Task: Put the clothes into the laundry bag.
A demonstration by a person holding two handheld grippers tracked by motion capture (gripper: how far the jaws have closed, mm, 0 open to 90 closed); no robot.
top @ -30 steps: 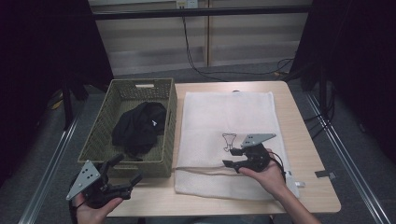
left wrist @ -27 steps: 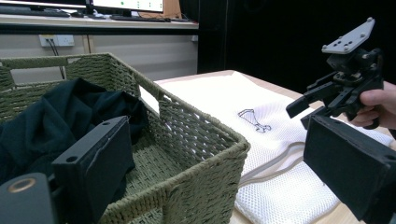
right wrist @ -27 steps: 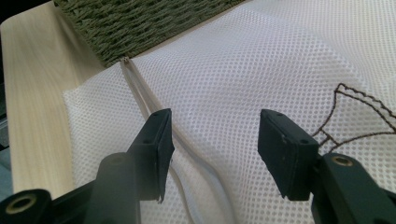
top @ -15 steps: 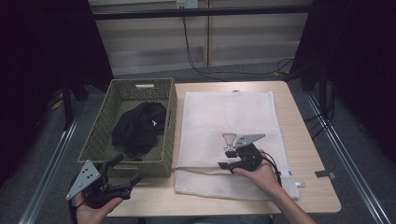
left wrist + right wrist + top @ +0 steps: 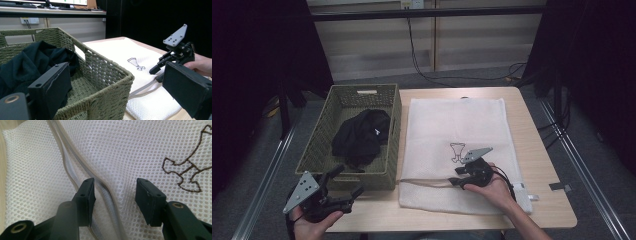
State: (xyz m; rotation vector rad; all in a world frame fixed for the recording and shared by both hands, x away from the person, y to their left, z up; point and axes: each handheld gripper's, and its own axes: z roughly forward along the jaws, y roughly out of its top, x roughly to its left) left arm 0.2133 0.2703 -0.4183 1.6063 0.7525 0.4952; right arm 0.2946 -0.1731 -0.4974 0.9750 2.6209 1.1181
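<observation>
A white mesh laundry bag [image 5: 457, 130] lies flat on the table, with a small brown emblem [image 5: 456, 151] stitched on it and a zipper line [image 5: 65, 157] running near its front edge. My right gripper [image 5: 458, 176] rests on the bag's front part, open, its jaws straddling the zipper opening [image 5: 107, 195]. A dark garment [image 5: 360, 136] lies bunched in the green woven basket [image 5: 324, 142]. My left gripper [image 5: 347, 181] hovers off the table's front left corner, just before the basket's near wall [image 5: 105, 100], open and holding nothing. The right gripper [image 5: 160, 72] also appears in the left gripper view.
The basket stands at the table's left, close against the bag. A white tag [image 5: 526, 192] lies at the bag's front right corner. Cables [image 5: 432, 75] trail on the floor behind the table. Dark curtains flank both sides.
My right gripper has slid a little to the left along the bag's front part toward the zipper. The left gripper has stayed put.
</observation>
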